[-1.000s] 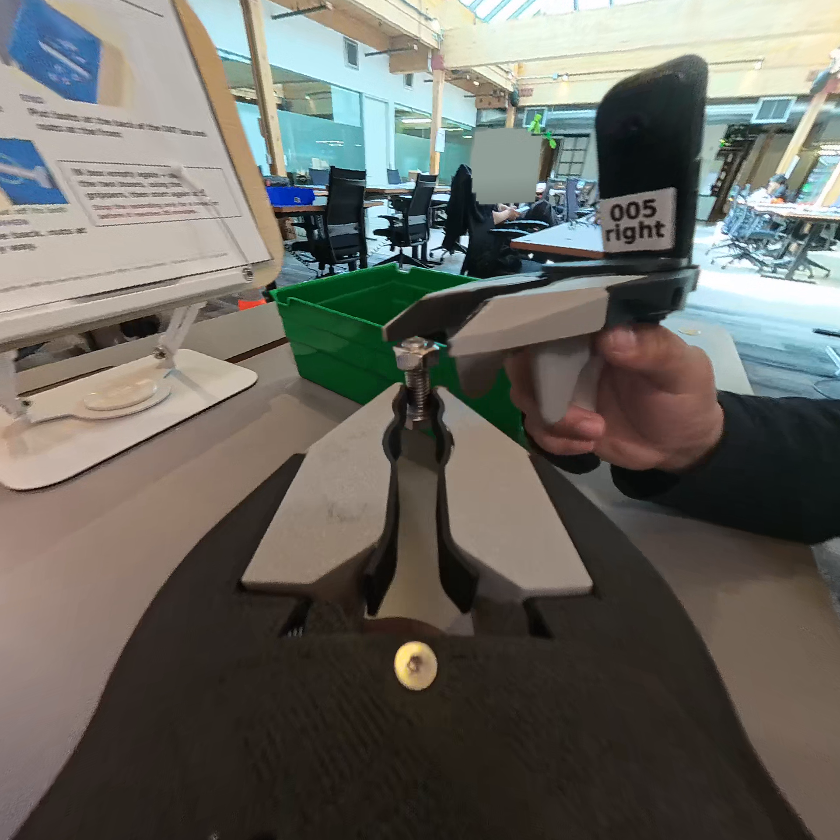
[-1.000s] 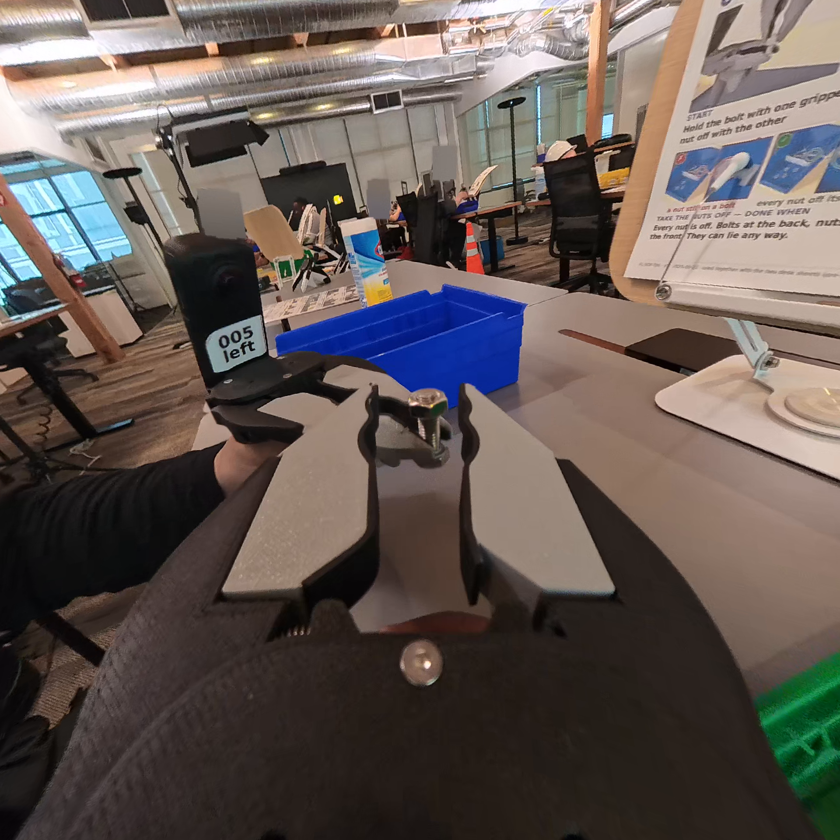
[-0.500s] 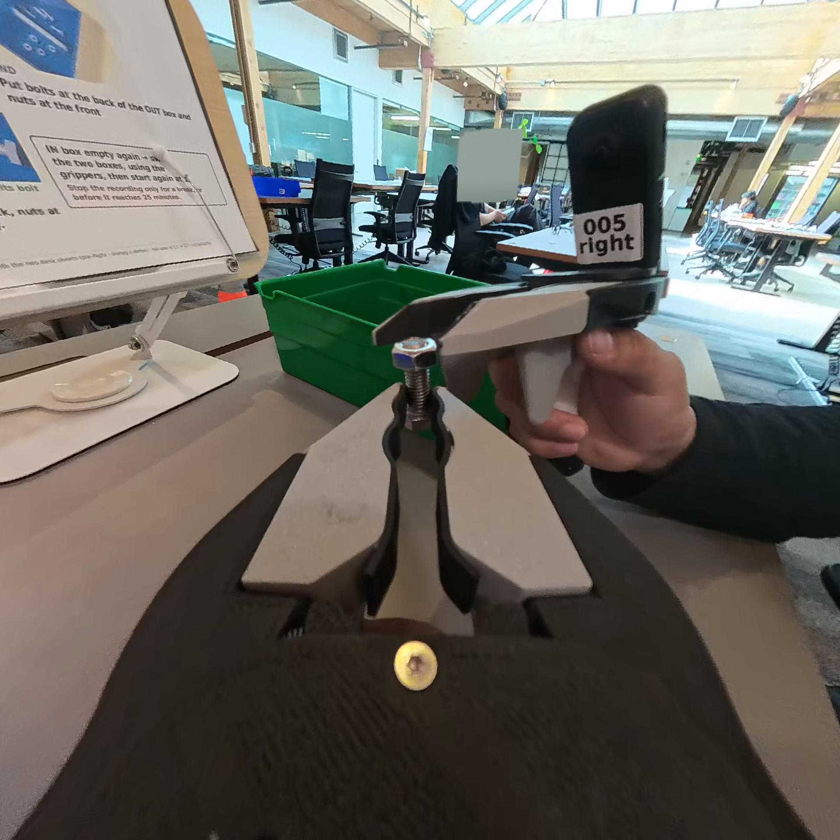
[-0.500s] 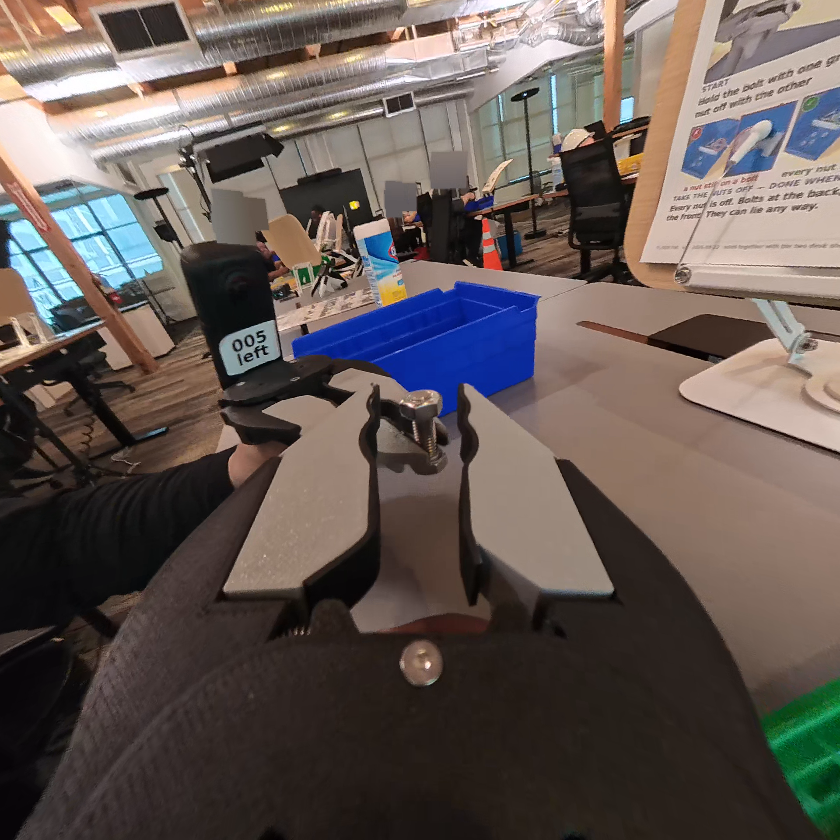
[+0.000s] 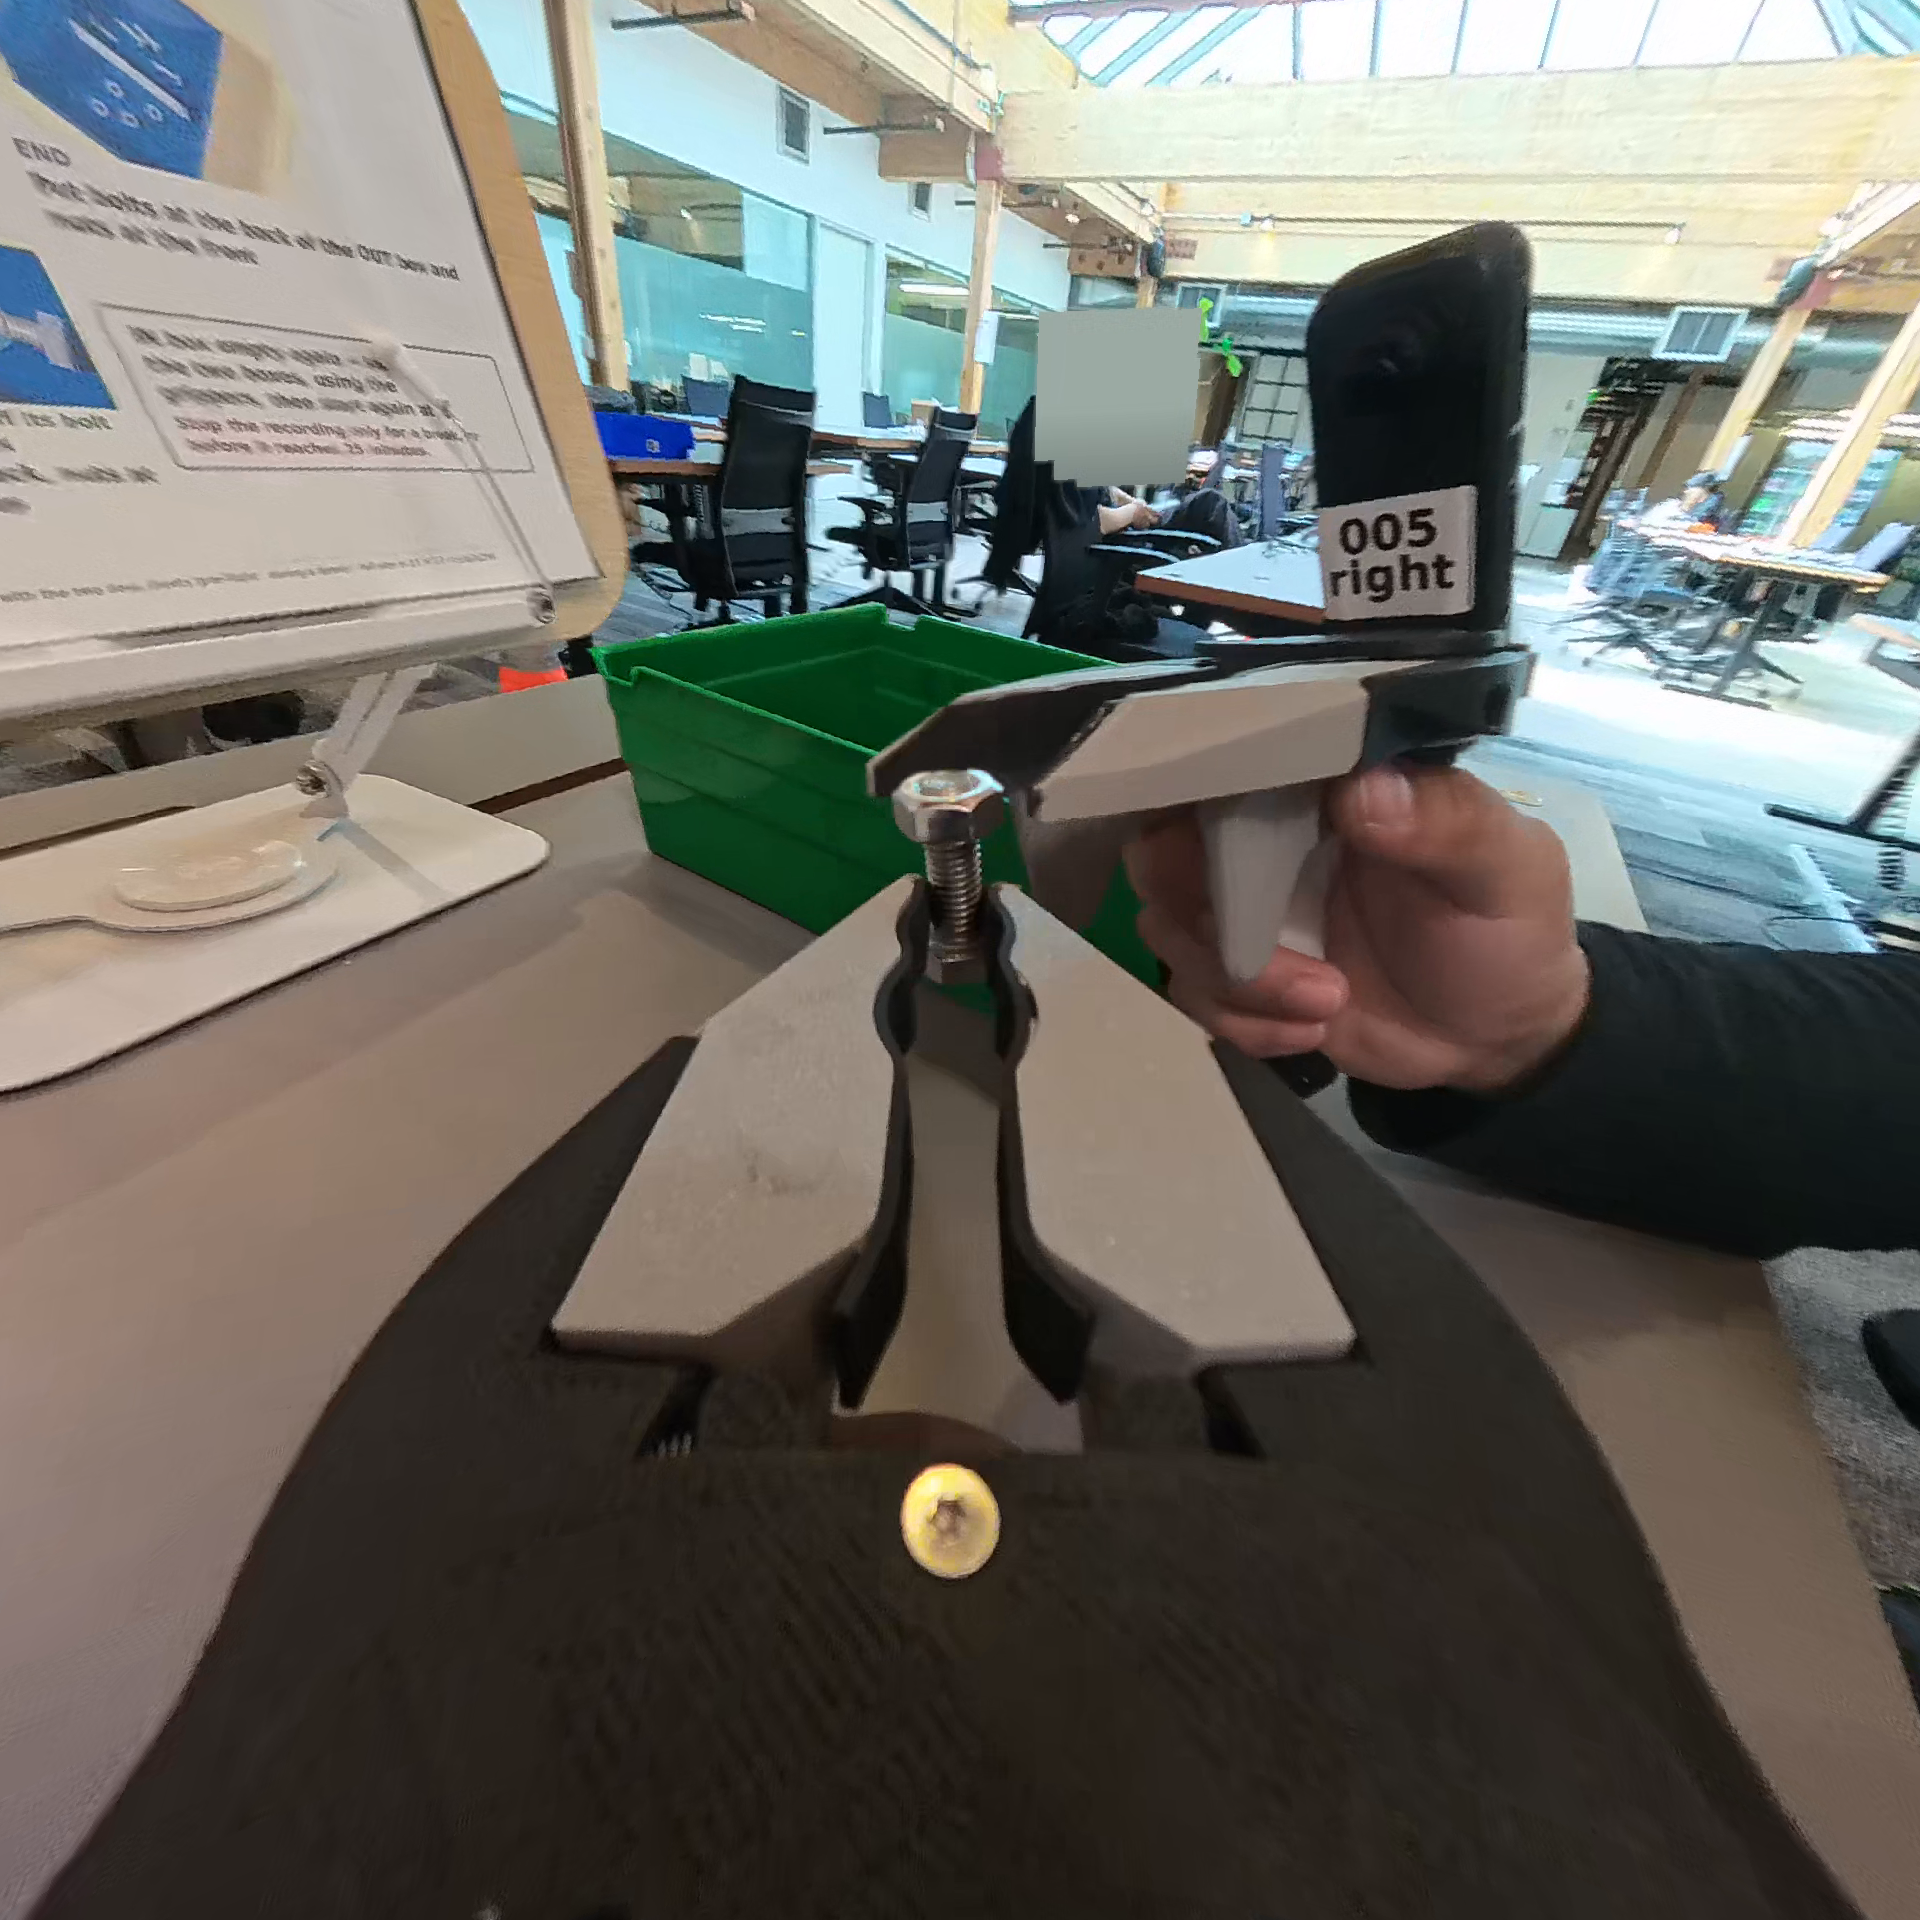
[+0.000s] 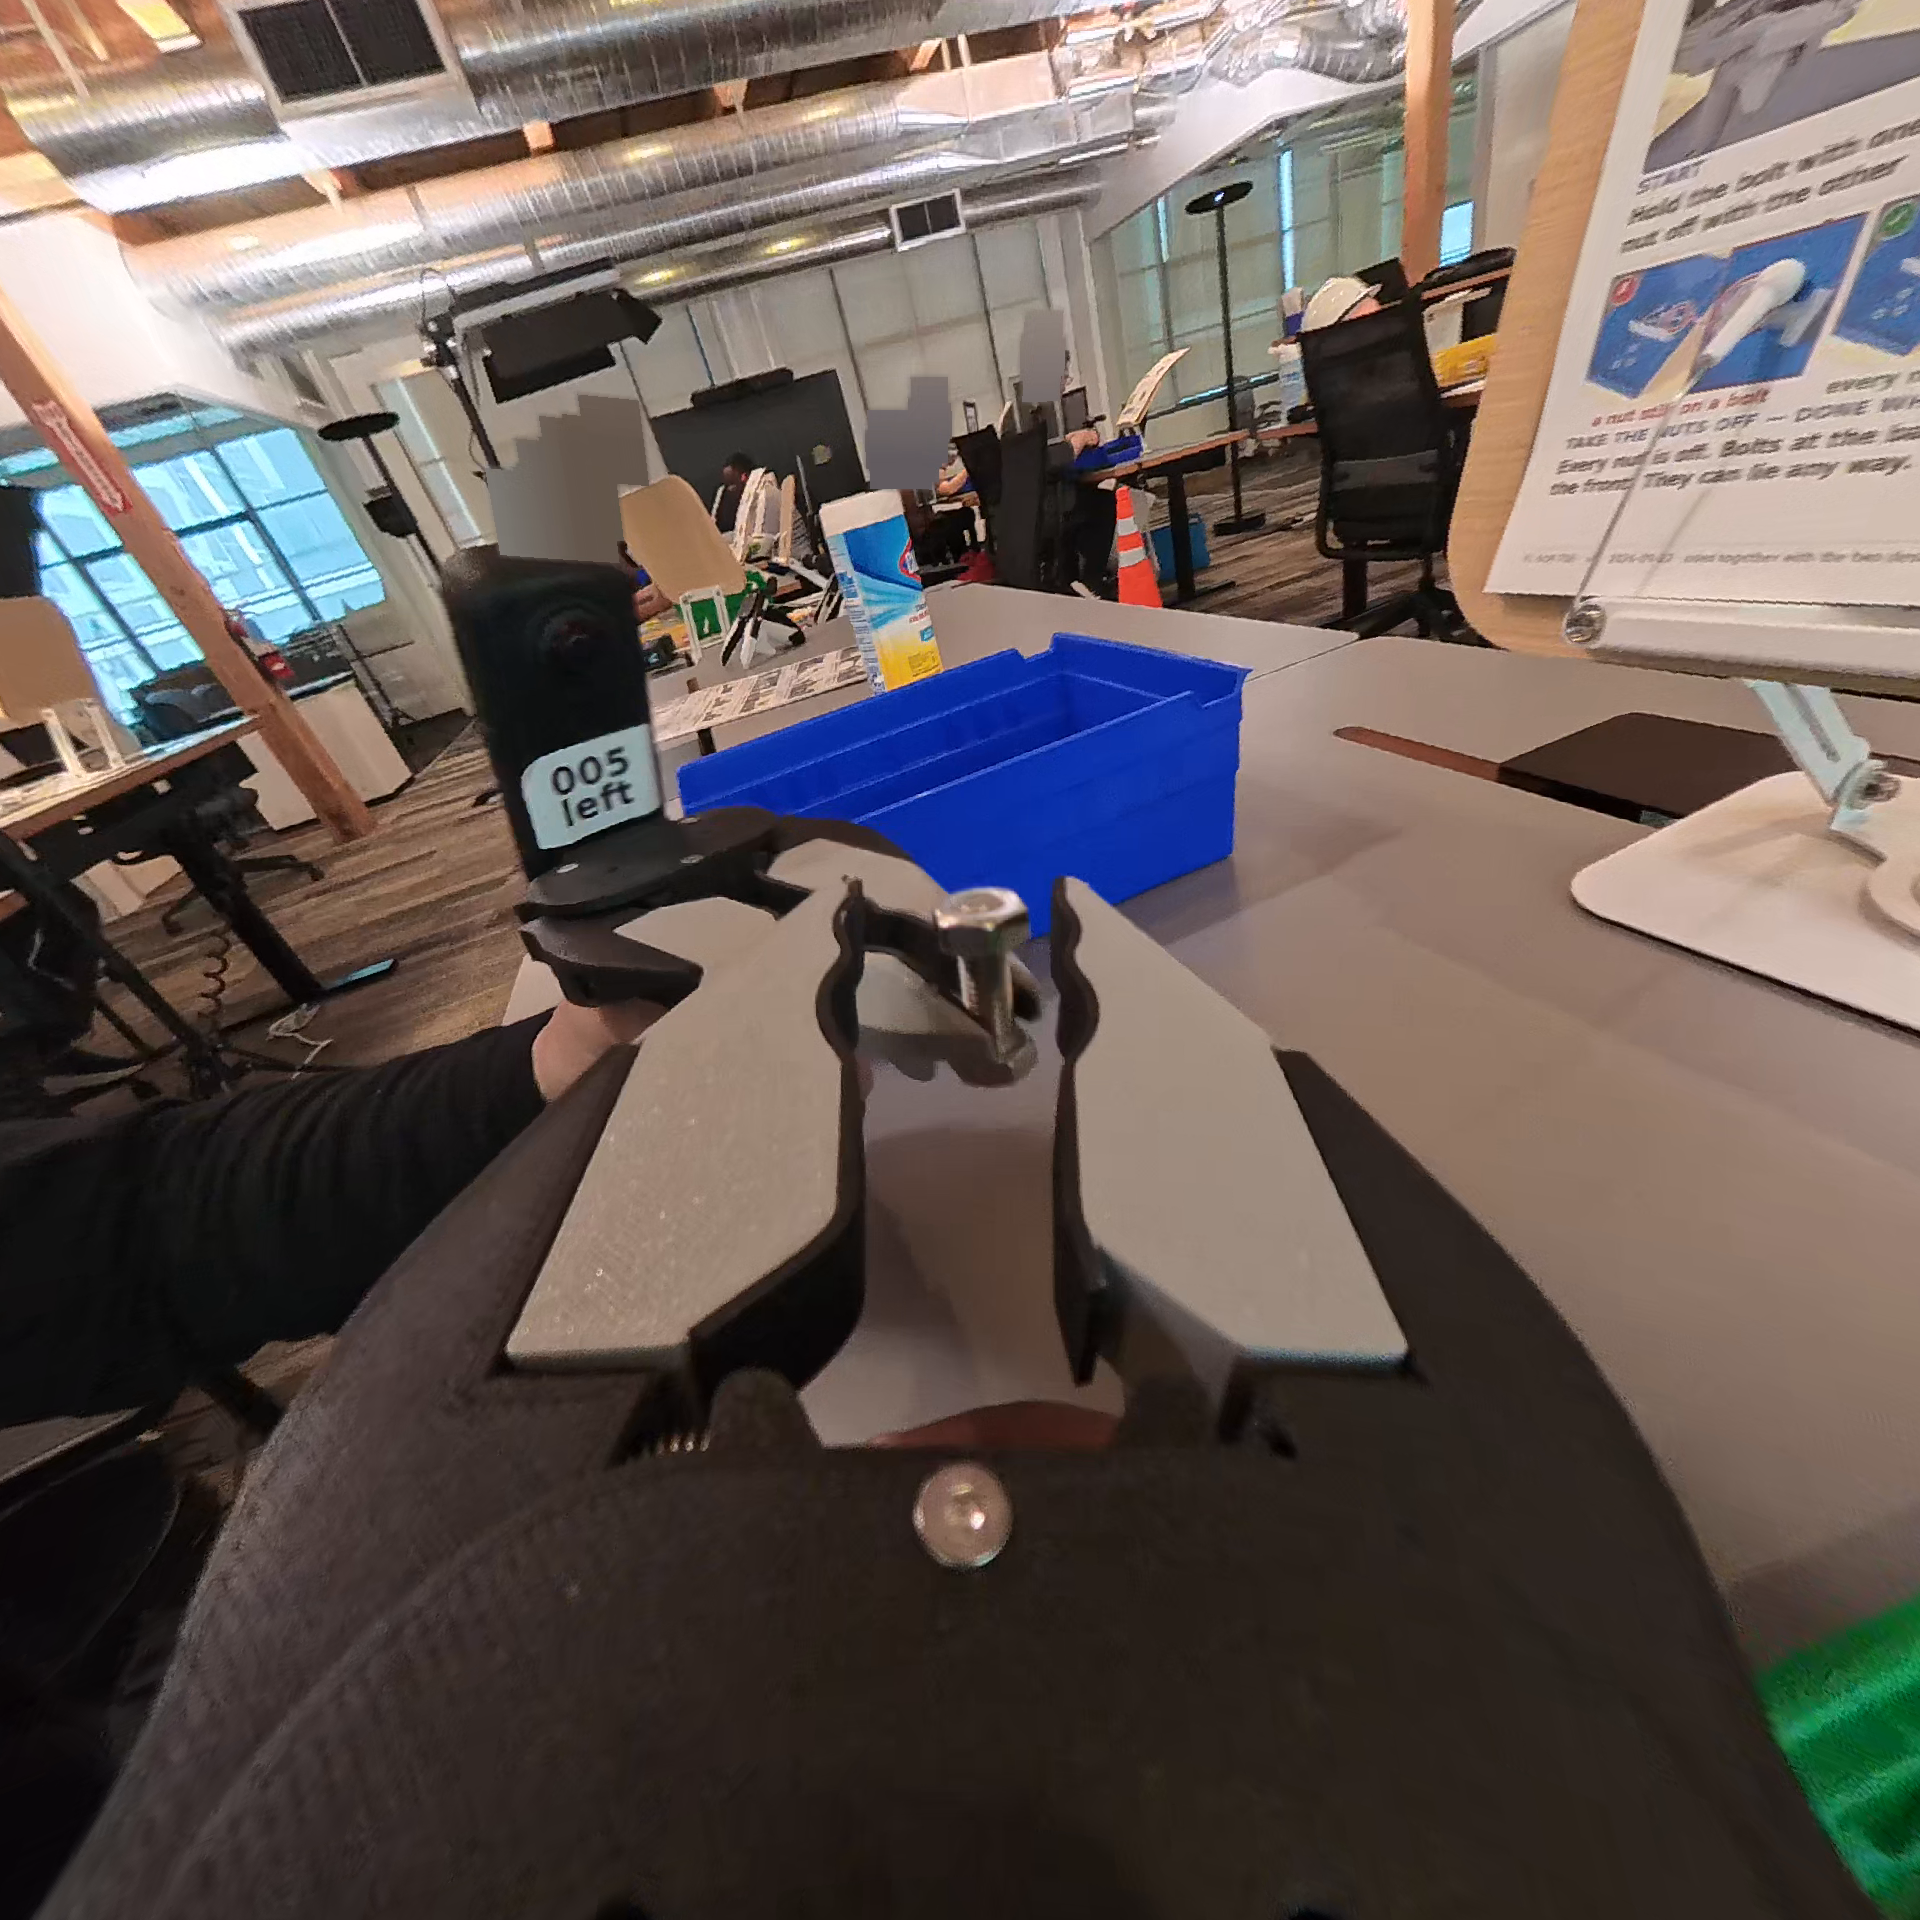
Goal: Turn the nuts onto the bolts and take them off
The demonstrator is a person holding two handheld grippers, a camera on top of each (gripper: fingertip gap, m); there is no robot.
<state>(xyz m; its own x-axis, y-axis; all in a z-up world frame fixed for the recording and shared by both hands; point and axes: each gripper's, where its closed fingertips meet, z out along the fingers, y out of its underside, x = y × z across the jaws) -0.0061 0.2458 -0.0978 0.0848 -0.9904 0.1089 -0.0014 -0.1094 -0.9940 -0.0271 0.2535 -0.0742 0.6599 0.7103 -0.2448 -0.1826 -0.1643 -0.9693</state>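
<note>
My left gripper (image 5: 954,940) is clamped on the bolt (image 5: 951,871), upright, hex end up, above the table (image 5: 312,1143), while my right gripper (image 6: 954,961) stands parted around that hex end, pads apparently not touching.

The bolt (image 5: 951,878) has its lower end hidden between the left claw (image 5: 954,940) tips.

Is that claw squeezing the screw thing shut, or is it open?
Shut. In the left wrist view the left claw pinches the bolt, both fingertips pressed against its threaded shaft, head pointing up.
</note>
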